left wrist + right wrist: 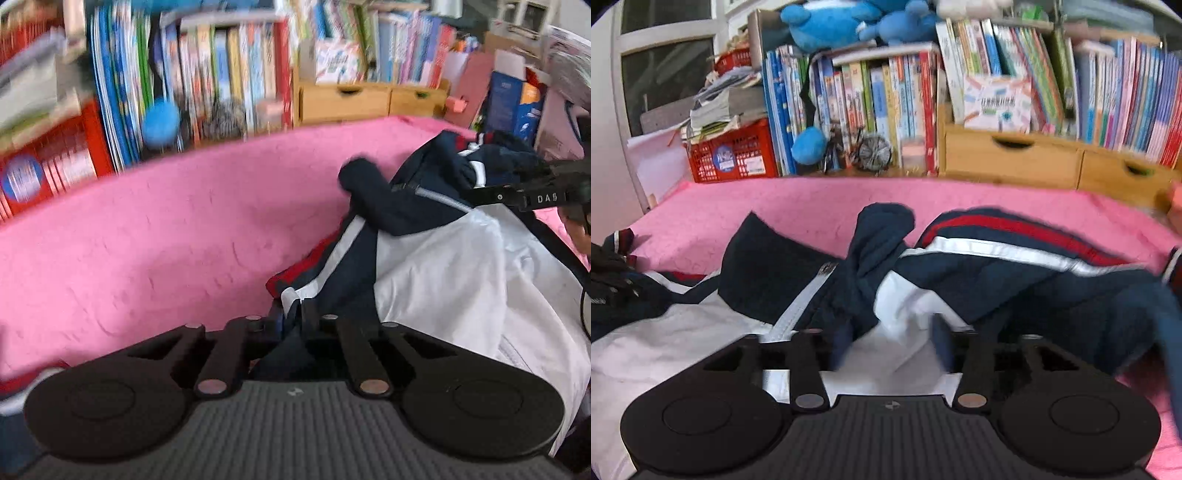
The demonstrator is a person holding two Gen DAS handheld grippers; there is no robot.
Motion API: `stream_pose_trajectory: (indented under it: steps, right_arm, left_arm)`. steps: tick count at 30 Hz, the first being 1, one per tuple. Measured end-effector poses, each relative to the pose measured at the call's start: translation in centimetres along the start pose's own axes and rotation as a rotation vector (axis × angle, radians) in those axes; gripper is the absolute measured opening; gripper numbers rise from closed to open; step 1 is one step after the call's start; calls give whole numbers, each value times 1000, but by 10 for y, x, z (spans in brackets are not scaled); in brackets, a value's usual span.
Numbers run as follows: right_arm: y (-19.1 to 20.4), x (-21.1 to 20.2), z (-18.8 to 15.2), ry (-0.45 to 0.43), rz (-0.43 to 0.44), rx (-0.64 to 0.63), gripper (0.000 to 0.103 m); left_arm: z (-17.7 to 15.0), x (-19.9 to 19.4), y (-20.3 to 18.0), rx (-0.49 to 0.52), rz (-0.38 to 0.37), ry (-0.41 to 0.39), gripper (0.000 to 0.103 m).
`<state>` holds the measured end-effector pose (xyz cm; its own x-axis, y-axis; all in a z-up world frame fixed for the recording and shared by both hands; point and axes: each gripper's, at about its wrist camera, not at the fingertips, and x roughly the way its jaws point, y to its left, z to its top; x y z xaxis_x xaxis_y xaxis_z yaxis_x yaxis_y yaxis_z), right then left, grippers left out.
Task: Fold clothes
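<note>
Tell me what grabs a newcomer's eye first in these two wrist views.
The crumpled navy, white and red striped jacket heaped on the bright pink textured bedspread dominates both views. The left gripper is shut on the jacket's near edge, while the right gripper hangs open over white fabric. Behind stands a crowded row of colourful books.

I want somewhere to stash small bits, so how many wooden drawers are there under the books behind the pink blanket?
2: left drawer under the patterned book, right drawer beside it toward the frame edge. More may lie beyond view.
</note>
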<state>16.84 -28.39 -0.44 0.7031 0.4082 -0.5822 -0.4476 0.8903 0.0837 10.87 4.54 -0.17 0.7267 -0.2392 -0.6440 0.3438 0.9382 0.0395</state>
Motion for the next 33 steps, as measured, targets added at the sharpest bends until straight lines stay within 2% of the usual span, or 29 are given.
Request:
stream_pose_trajectory:
  steps: [1, 2, 4, 7, 10, 13, 14, 15, 16, 17, 18, 19, 20, 21, 22, 24, 26, 28, 30, 31, 33]
  right_arm:
    - [-1, -8, 2, -25, -7, -15, 78]
    - [-1, -15, 4, -50, -13, -30, 88]
    - [-5, -27, 11, -99, -16, -49, 91]
    - [-15, -32, 29, -150, -36, -53, 100]
    - [-20, -9, 52, -132, -19, -21, 101]
    - [-13, 20, 66, -114, -38, -9, 101]
    - [-10, 31, 69, -105, -47, -7, 100]
    - [-4, 41, 70, -95, -42, -7, 99]
    - [1, 51, 72, -86, -37, -7, 92]
    - [6, 62, 73, -76, -32, -7, 77]
    - [14, 71, 74, -56, -4, -10, 68]
    - [22, 82, 74, -32, 14, -22, 56]
    - [31, 93, 74, -7, 33, -35, 51]
    - [42, 105, 73, 15, 48, -67, 50]
    - [53, 117, 73, 37, 63, -99, 48]
    - [69, 141, 72, 73, 42, -157, 45]
    - [80, 163, 74, 85, 12, -195, 45]
    - [69, 183, 85, 75, 0, -124, 45]
    - [40, 204, 99, 50, -11, -10, 42]
    - [26, 211, 105, 33, -47, 39, 43]
    - [8, 212, 112, 17, -39, 183, 44]
  left_arm:
    - [1, -10, -1, 15, 12, -42, 8]
    - [3, -18, -1, 19, 28, -77, 8]
    - [8, -34, 0, 28, 61, -147, 8]
    - [21, -41, 8, 7, 157, -214, 7]
    - [35, -35, 22, -5, 258, -245, 8]
    - [61, 1, 35, 134, 454, -279, 8]
    - [72, 17, 44, 161, 511, -272, 8]
    - [80, 35, 55, 133, 523, -223, 8]
    - [85, 59, 69, 100, 508, -137, 8]
    - [82, 80, 77, 84, 499, -68, 9]
    - [79, 100, 84, 70, 490, -1, 9]
    - [71, 117, 87, 70, 488, 50, 14]
    - [63, 132, 91, 72, 487, 96, 17]
    - [55, 138, 89, 91, 494, 93, 17]
    - [49, 139, 84, 134, 517, 56, 20]
    - [46, 140, 81, 179, 528, 50, 19]
    - [47, 139, 85, 172, 510, 49, 20]
    - [47, 137, 96, 124, 485, 33, 25]
    - [47, 133, 107, 59, 451, 14, 29]
    - [49, 128, 114, 12, 423, 12, 30]
    - [54, 116, 129, -101, 363, 4, 30]
